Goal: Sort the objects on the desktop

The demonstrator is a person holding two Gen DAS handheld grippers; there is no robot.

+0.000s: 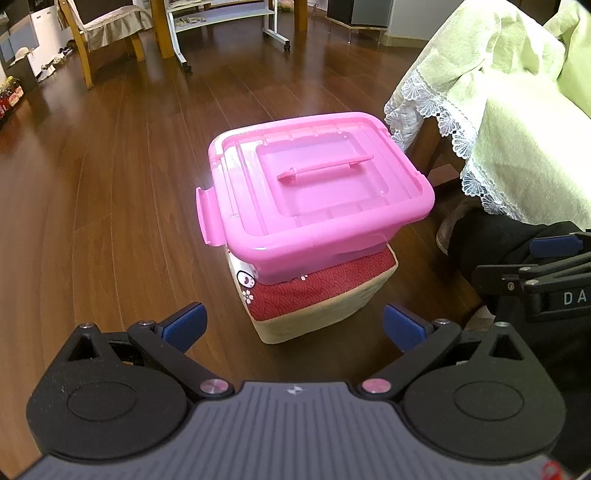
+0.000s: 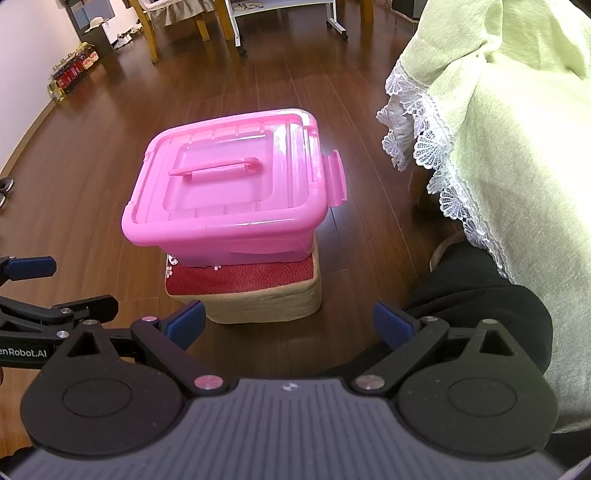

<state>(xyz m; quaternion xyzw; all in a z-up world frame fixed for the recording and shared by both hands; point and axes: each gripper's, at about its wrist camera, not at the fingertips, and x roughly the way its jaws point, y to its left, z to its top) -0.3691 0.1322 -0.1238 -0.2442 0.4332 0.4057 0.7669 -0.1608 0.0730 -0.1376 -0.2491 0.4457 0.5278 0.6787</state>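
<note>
While both grippers hover above a wooden floor [image 1: 110,184], a pink box [image 1: 314,188] with its lid on sits at the centre of each frame, resting on a cushioned stool [image 1: 325,299]. At the bottom of its own view, the left gripper [image 1: 293,325] is spread wide and empty; likewise the right gripper [image 2: 290,323]. A lace-edged green cloth [image 2: 498,129] fills the upper right.

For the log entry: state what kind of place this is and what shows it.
Most likely a living or dining room in a home. Signs: the wooden plank floor, wooden chairs with fabric covers, a lace-edged tablecloth, and a pink lidded storage box on a cushioned stool.
</note>
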